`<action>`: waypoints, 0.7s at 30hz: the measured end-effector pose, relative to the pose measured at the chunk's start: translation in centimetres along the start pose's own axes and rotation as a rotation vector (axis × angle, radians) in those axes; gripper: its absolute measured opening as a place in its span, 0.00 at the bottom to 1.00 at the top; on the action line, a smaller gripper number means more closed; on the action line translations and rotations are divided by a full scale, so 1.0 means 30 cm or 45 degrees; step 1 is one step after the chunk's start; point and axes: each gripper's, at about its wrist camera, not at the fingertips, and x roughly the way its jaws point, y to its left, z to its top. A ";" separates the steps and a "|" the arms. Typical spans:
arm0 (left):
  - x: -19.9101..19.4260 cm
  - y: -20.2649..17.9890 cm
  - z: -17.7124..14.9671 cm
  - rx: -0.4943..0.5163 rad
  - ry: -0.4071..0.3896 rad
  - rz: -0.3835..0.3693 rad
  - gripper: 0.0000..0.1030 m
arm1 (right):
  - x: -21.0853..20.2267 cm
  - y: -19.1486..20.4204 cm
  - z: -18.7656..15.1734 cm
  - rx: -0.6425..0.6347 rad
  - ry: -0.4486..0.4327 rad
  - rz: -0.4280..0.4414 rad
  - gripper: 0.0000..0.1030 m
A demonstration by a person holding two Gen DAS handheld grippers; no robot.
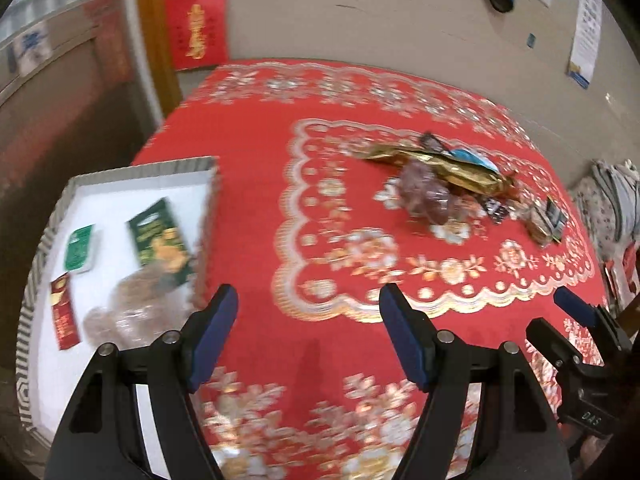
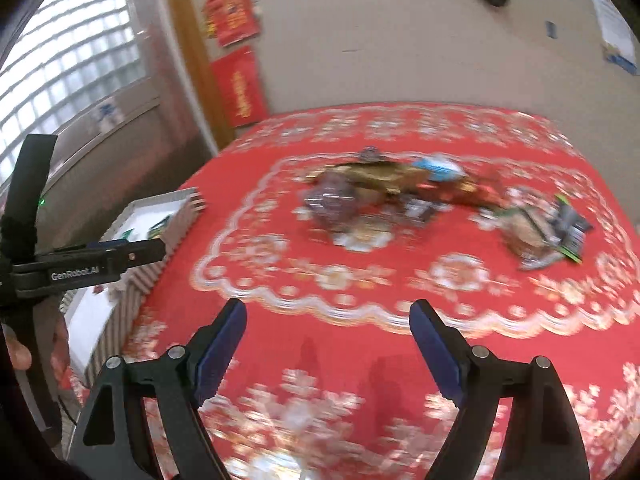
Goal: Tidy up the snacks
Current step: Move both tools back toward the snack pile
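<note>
A white tray (image 1: 120,188) with a ribbed rim sits at the table's left edge. It holds a green box (image 1: 160,240), a small green packet (image 1: 79,247), a red packet (image 1: 63,317) and clear wrapped snacks (image 1: 132,312). A pile of loose snacks lies mid-table: a gold bag (image 1: 448,168), a clear purple bag (image 1: 426,196), a blue-topped packet (image 1: 470,158) and a nut packet (image 1: 542,218). My left gripper (image 1: 308,300) is open and empty beside the tray. My right gripper (image 2: 328,316) is open and empty, short of the pile (image 2: 360,188). The tray also shows in the right wrist view (image 2: 160,216).
A red and gold patterned cloth (image 1: 320,220) covers the table. A beige wall with red paper hangings (image 1: 196,20) stands behind it. A wooden post (image 1: 156,40) and a glass-block window (image 2: 68,60) are at the left. Bags (image 1: 616,196) lie off the table's right side.
</note>
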 end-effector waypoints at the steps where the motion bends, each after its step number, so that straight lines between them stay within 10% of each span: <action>1: 0.004 -0.015 0.006 0.004 0.004 -0.006 0.71 | -0.009 -0.024 -0.006 0.011 0.000 -0.007 0.83; 21: 0.274 -0.301 0.257 0.019 0.132 -0.043 0.71 | -0.005 -0.226 -0.010 0.096 0.018 -0.040 0.83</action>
